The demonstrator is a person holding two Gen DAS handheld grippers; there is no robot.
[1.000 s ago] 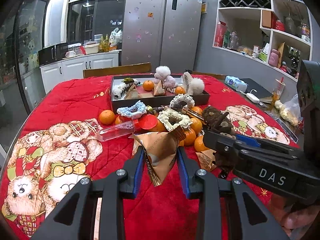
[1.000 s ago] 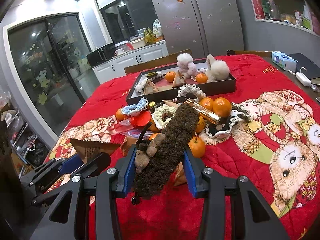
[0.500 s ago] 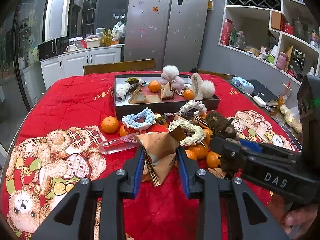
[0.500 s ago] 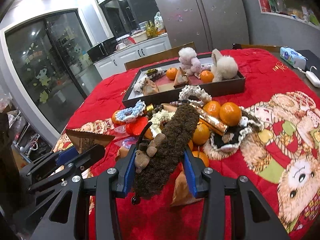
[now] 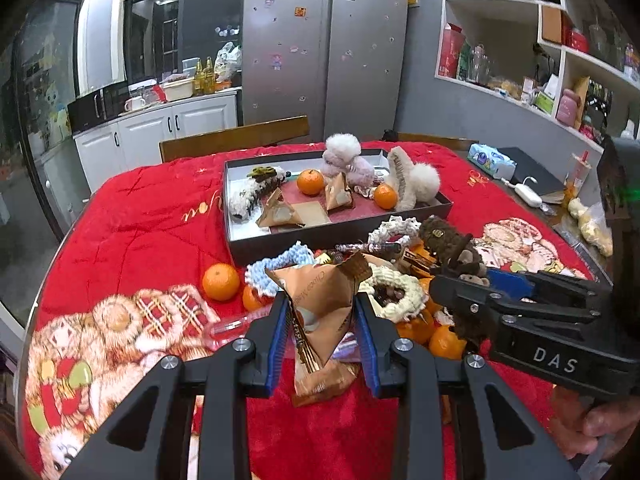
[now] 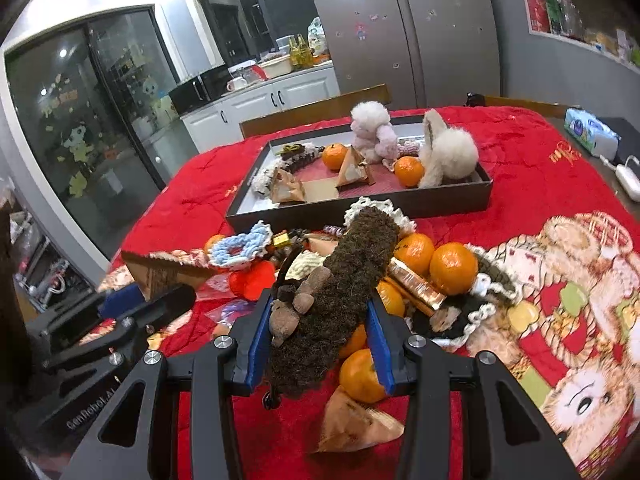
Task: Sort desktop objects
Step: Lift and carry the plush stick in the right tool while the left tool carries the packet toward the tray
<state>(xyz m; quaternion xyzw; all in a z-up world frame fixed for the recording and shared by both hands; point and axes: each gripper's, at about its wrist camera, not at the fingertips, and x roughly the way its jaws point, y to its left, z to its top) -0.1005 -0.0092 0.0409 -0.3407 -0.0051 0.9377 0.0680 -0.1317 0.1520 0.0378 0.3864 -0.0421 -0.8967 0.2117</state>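
My left gripper is shut on a brown triangular snack packet, held above the red tablecloth. My right gripper is shut on a dark brown fuzzy hair clip, also lifted; it shows in the left wrist view at the right. The dark tray stands beyond the pile and holds packets, oranges, fluffy clips and a pompom. A pile of oranges, crocheted scrunchies and wrapped bars lies in front of the tray.
Another brown packet lies on the cloth below my right gripper. A lone orange sits at the left of the pile. A tissue pack and a white charger lie at the far right edge. A wooden chair stands behind the table.
Both grippers have risen and moved toward the tray, each still holding its item. The pile and tray contents have not moved.
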